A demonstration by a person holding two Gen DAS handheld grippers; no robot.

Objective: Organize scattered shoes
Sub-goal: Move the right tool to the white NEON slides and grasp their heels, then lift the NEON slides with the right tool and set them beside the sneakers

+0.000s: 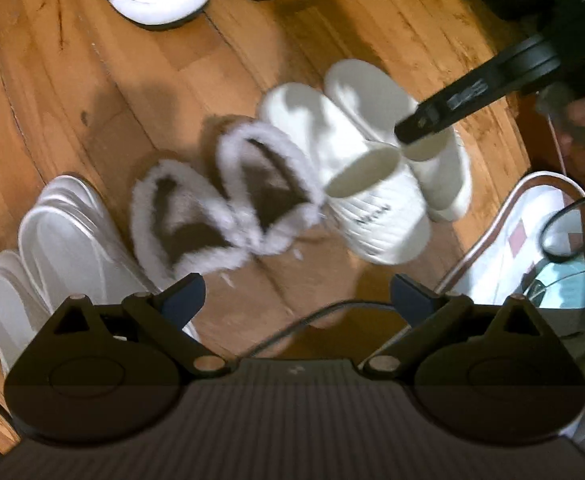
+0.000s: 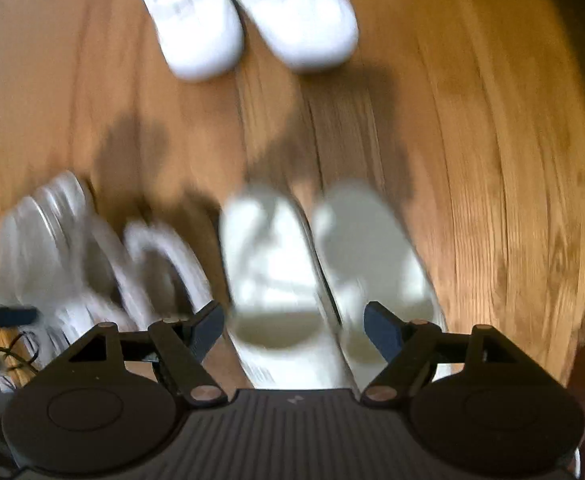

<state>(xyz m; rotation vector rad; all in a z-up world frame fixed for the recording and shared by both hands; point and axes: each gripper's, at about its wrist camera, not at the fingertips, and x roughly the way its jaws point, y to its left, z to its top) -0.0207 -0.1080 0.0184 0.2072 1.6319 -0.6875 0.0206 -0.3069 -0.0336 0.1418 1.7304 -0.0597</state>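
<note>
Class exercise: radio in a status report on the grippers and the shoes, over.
Left gripper open, empty. Right gripper open, above cream slides. Fur slippers paired in the row; white sneakers lie apart. Nothing blocking.

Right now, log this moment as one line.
stage: lining up shoes | left gripper: open, empty | right gripper: open, above slides | fur slippers: in row | sneakers: apart

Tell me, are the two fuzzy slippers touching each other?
Touching. In the left wrist view, the two fuzzy slippers sit side by side on the wood floor, fur trims pressed together with no floor visible between them.
</note>
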